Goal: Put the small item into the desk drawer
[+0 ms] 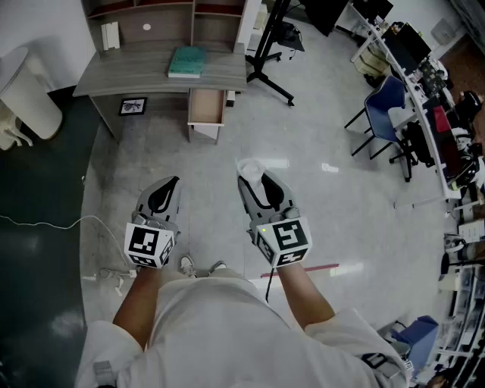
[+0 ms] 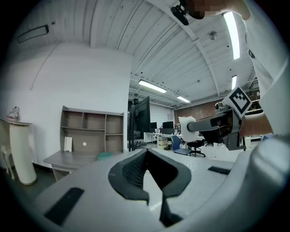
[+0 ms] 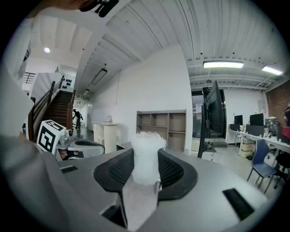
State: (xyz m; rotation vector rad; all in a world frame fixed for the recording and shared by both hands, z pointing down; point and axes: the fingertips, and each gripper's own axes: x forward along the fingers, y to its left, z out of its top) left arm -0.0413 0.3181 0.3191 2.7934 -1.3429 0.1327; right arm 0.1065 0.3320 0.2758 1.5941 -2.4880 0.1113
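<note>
- Closest to the head camera: white shirt [image 1: 220, 326] and two bare forearms, one tool in each hand, both pointing forward over the pale floor [image 1: 326, 204].
- On the left gripper [image 1: 170, 184], jaws brought together at the tips, nothing between them. Same reading in the left gripper view, with the left gripper [image 2: 145, 154] showing dark ribbed faces meeting in a point.
- On the right gripper [image 1: 260, 180], jaws standing fairly wide yet clamped on the small white item [image 1: 251, 168].
- In the right gripper view, small white item [image 3: 146, 147] upright between the ribbed pads [image 3: 118, 171], squeezed on both sides, frayed top poking above them.
- Out to the right in the left gripper view, the same small white item [image 2: 186, 129] at the tip of the other tool.
- Far ahead, desk drawer [image 1: 206, 107] pulled open under the right end of the grey desk [image 1: 136, 74]. The held piece is well apart from it, above the floor.
- On the desk, teal book [image 1: 187, 61] lying flat near the right end, shelf unit [image 1: 163, 15] along the back.
- Under the desk, framed picture [image 1: 132, 106] down at floor level.
- Left of the desk, white column [image 1: 30, 95]; nearer, white cable [image 1: 53, 223] trailing across the dark strip of floor.
- Off to the right, blue chair [image 1: 386, 102] beside a long cluttered workbench [image 1: 424, 83].
</note>
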